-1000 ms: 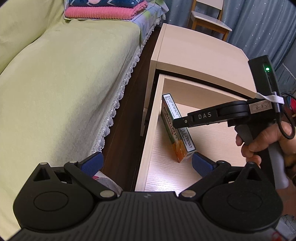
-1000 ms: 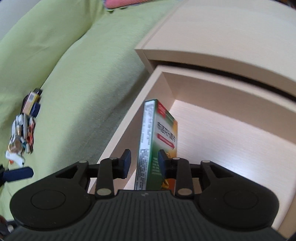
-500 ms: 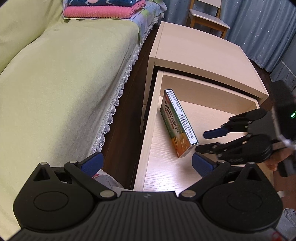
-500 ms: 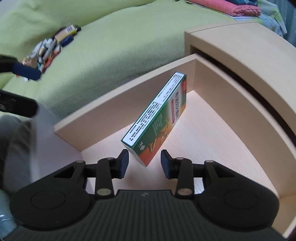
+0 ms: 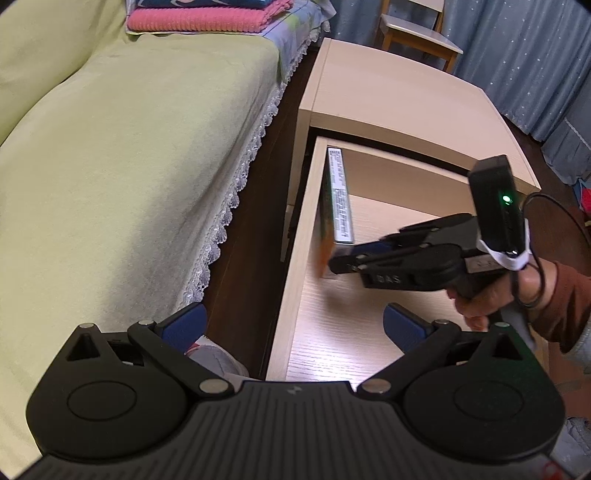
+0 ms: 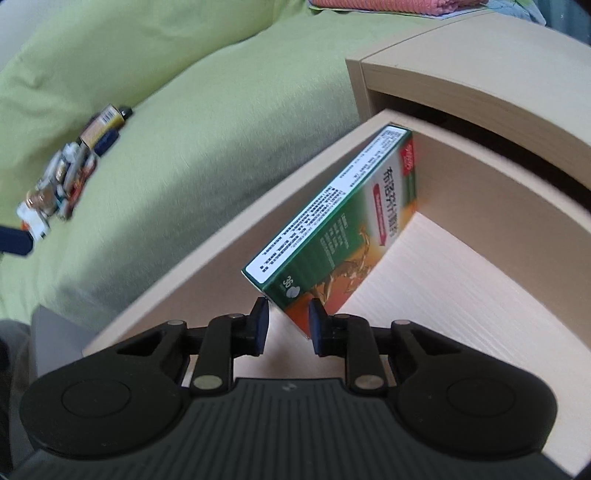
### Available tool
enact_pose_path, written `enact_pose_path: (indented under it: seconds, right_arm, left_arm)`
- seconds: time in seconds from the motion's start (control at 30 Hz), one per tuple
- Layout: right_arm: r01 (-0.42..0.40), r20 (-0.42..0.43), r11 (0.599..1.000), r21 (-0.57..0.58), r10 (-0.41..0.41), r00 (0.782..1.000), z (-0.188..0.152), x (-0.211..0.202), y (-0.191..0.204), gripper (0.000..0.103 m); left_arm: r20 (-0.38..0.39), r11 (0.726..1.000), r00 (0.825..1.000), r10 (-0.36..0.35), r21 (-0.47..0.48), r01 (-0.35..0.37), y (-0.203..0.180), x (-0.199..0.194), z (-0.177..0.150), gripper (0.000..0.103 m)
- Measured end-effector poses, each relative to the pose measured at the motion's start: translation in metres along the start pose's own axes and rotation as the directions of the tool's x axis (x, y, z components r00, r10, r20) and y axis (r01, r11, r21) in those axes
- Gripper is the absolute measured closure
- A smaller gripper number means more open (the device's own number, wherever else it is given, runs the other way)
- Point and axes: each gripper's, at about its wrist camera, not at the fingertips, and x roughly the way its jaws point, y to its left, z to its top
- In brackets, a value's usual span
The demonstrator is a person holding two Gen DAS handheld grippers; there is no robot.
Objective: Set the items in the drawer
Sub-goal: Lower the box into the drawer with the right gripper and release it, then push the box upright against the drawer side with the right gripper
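Observation:
A green and orange medicine box (image 5: 340,199) stands on its long edge against the left wall of the open light-wood drawer (image 5: 295,236). In the right wrist view the box (image 6: 343,229) leans on that wall (image 6: 207,254). My right gripper (image 6: 288,325) is open by a narrow gap, with the box's near bottom corner at its fingertips; whether they touch it I cannot tell. The left wrist view shows the right gripper (image 5: 338,264) low inside the drawer, held by a hand (image 5: 495,295). My left gripper (image 5: 293,325) hangs wide open and holds nothing, above the drawer's front left corner.
The nightstand top (image 5: 399,96) lies above the drawer. A bed with a green cover (image 5: 129,147) runs along the left, with folded towels (image 5: 207,18) at its far end. Several small items (image 6: 66,177) lie piled on the bed. A wooden chair (image 5: 417,33) stands behind.
The box went from standing slantwise across the drawer to upright along its left wall. My right gripper let go of it, pulled back, then came in at its near end with a narrower gap.

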Motion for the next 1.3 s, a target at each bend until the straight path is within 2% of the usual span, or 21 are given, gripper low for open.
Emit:
enact_pose_path:
  seconds: [0.13, 0.23, 0.37, 0.47, 0.63, 0.77, 0.97, 1.2, 1.3]
  right_arm:
    - [-0.020, -0.007, 1.000, 0.021, 0.020, 1.000, 0.000, -0.001, -0.004, 0.083]
    - [-0.010, -0.018, 1.000, -0.016, 0.010, 1.000, -0.006, -0.013, -0.005, 0.082]
    - [0.071, -0.041, 0.995, -0.075, -0.074, 0.996, -0.013, -0.021, -0.010, 0.082]
    - [0.133, -0.043, 0.985, -0.108, -0.139, 0.989, -0.015, -0.020, -0.017, 0.083]
    - [0.142, -0.029, 0.977, -0.159, -0.149, 0.988, -0.013, -0.010, -0.021, 0.084]
    - [0.136, -0.039, 0.972, -0.190, -0.146, 0.989, -0.010, 0.003, -0.022, 0.085]
    - [0.131, -0.028, 0.964, -0.229, -0.141, 0.990, -0.002, 0.020, -0.020, 0.089]
    - [0.137, 0.004, 0.971, -0.196, -0.139, 0.990, 0.016, 0.033, -0.021, 0.091]
    - [0.174, 0.008, 0.966, -0.193, -0.176, 0.984, 0.019, 0.035, -0.023, 0.091]
  left_arm:
    - [-0.001, 1.000, 1.000, -0.007, 0.017, 0.007, -0.004, 0.001, 0.000, 0.001]
    - [0.001, 0.999, 1.000, -0.016, 0.032, 0.016, -0.007, 0.001, -0.002, 0.001]
    - [0.012, 0.997, 0.999, -0.036, 0.073, 0.035, -0.013, 0.003, -0.003, 0.001]
    - [0.016, 0.989, 0.996, -0.084, 0.125, 0.081, -0.020, 0.004, -0.001, 0.001]
    - [0.010, 0.963, 0.989, -0.150, 0.228, 0.144, -0.027, 0.010, 0.001, 0.001]
    - [-0.026, 0.958, 0.993, -0.118, 0.260, 0.121, -0.031, 0.022, 0.004, 0.001]
    - [-0.037, 0.959, 0.991, -0.130, 0.247, 0.135, -0.029, 0.027, 0.004, 0.001]
    - [-0.043, 0.961, 0.992, -0.120, 0.246, 0.127, -0.028, 0.031, 0.005, 0.001]
    - [-0.041, 0.961, 0.992, -0.118, 0.246, 0.124, -0.029, 0.031, 0.006, 0.001]
